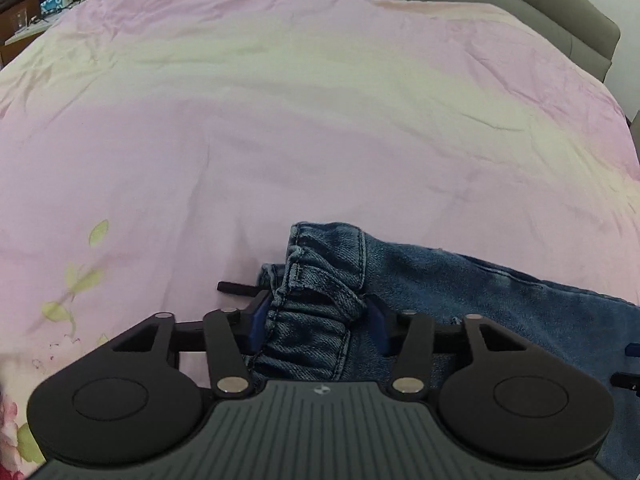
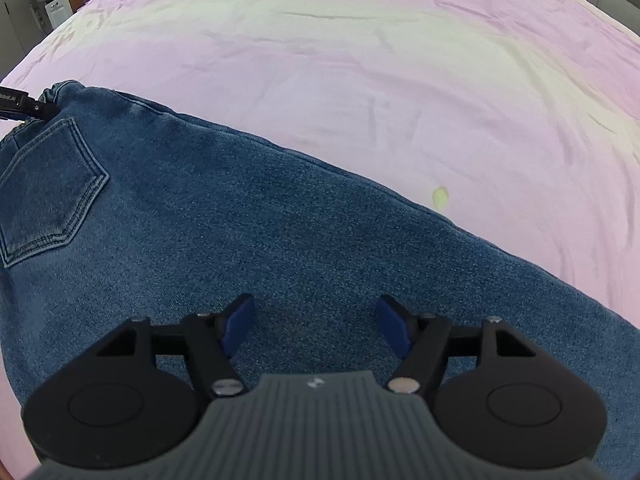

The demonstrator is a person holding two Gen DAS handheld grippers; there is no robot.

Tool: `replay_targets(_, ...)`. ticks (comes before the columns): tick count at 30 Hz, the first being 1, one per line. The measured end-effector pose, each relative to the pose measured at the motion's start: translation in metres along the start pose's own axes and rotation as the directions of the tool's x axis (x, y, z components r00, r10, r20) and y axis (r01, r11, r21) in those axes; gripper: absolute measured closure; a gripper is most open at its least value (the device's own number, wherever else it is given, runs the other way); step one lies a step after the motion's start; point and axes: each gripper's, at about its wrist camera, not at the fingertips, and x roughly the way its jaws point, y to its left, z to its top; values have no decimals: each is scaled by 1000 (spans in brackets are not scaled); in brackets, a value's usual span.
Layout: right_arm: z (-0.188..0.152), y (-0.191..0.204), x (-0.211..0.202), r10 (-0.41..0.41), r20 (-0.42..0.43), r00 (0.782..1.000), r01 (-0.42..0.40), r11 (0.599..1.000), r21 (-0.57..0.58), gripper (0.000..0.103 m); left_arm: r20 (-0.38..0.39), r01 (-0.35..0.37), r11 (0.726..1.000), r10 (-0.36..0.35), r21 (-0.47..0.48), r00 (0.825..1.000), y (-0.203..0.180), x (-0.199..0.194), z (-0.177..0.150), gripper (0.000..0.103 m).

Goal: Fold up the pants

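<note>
Blue denim pants (image 2: 208,208) lie flat on the pink bed cover, back pocket (image 2: 48,188) up at the left, leg running to the lower right. In the left wrist view the elastic waistband (image 1: 316,304) is bunched between the blue pads of my left gripper (image 1: 318,320), which is shut on it. My right gripper (image 2: 316,326) is open, its blue pads (image 2: 240,326) apart, hovering just over the thigh of the pants with nothing between them. The left gripper's tip (image 2: 24,106) shows at the waistband in the right wrist view.
The pink bed cover (image 1: 280,120) with faint yellow patches and leaf prints stretches far ahead of both grippers. A grey headboard (image 1: 560,12) runs along the far right. Furniture and clutter (image 1: 36,4) stand beyond the bed's far left corner.
</note>
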Motion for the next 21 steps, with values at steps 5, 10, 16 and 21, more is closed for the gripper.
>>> replay_targets(5, 4, -3, 5, 2, 10, 1000, -2, 1000, 2, 38, 56, -127, 980, 120, 151, 991, -32, -16, 6, 57)
replay_targets(10, 6, -5, 13, 1, 18, 1000, -2, 1000, 24, 35, 8, -198, 961, 200, 194, 980, -36, 23, 12, 56)
replay_targets(16, 6, -8, 21, 8, 4, 1000, -8, 999, 54, 30, -10, -239, 958, 244, 157, 970, -36, 35, 5, 40)
replay_targets(21, 4, -8, 10, 9, 0, 1000, -9, 998, 55, 30, 83, -343, 912, 333, 224, 939, -55, -5, 0, 27)
